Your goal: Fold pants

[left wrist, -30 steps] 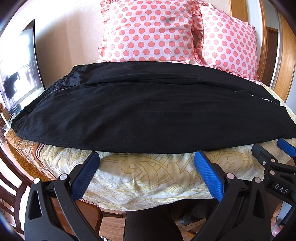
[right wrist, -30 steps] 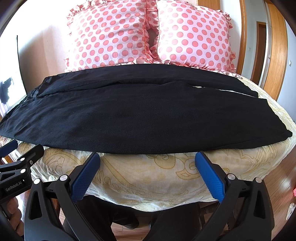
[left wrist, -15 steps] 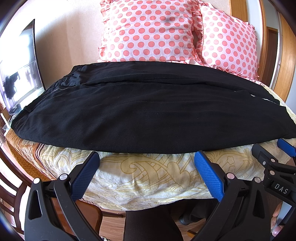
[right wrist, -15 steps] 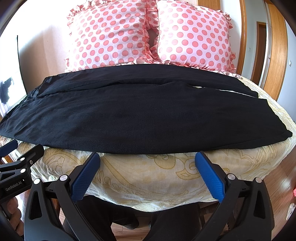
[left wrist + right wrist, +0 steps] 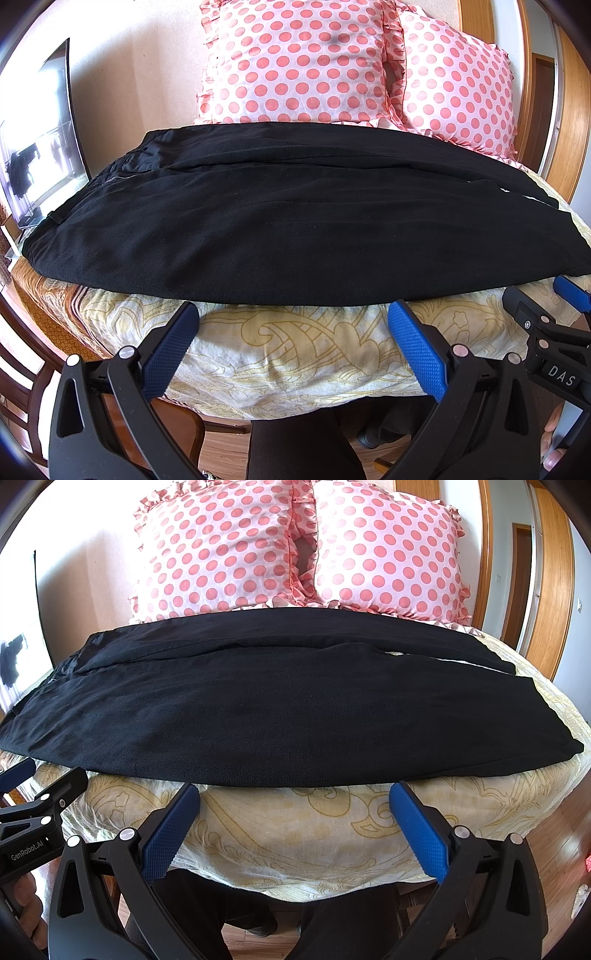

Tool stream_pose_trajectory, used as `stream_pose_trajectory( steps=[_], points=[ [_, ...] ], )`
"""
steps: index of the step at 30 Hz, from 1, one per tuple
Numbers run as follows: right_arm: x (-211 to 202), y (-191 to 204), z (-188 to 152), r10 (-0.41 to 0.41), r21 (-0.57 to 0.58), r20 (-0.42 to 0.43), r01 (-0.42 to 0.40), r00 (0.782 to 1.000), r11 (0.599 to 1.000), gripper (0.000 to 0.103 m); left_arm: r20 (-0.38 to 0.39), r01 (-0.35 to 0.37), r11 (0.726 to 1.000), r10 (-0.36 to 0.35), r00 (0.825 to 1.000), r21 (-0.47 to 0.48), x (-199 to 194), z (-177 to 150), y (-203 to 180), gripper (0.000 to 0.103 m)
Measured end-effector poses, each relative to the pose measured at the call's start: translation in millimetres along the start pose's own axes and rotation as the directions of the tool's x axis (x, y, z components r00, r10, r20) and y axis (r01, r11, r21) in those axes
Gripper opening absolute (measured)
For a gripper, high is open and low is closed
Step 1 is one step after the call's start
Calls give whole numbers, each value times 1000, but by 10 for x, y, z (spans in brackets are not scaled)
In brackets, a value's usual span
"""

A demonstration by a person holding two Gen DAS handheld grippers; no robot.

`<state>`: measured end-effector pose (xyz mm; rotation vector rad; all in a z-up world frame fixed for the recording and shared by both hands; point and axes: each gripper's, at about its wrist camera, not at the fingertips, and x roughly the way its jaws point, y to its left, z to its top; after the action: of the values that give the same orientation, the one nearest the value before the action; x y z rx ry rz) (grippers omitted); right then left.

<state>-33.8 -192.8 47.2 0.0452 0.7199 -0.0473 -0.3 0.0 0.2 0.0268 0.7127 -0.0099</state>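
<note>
Black pants (image 5: 280,229) lie flat across the bed, waistband at the left, leg ends at the right; they also show in the right wrist view (image 5: 280,709). My left gripper (image 5: 293,347) is open and empty, hovering at the bed's near edge just short of the pants' near hem. My right gripper (image 5: 295,829) is open and empty, also just short of the near hem. Each gripper shows at the edge of the other's view: the right one (image 5: 554,332), the left one (image 5: 33,812).
A yellow patterned bedsheet (image 5: 295,354) covers the bed. Two pink polka-dot pillows (image 5: 295,62) (image 5: 384,550) stand against the wall behind the pants. A screen (image 5: 33,155) stands at the left. Wooden chair parts (image 5: 22,387) and floor lie below. My legs show below the bed edge.
</note>
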Motion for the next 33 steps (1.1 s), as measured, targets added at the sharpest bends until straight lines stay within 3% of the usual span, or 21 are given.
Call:
stream_pose_trajectory(
  steps=[29, 33],
  points=[
    [7, 14, -45, 3, -3, 19, -3, 1000, 1000, 102, -24, 1, 1000, -1, 1000, 2, 17, 51, 4, 101],
    [36, -63, -16, 57, -30, 7, -57, 998, 998, 102, -33, 2, 1000, -2, 999, 3, 28, 70, -7, 101]
  ],
)
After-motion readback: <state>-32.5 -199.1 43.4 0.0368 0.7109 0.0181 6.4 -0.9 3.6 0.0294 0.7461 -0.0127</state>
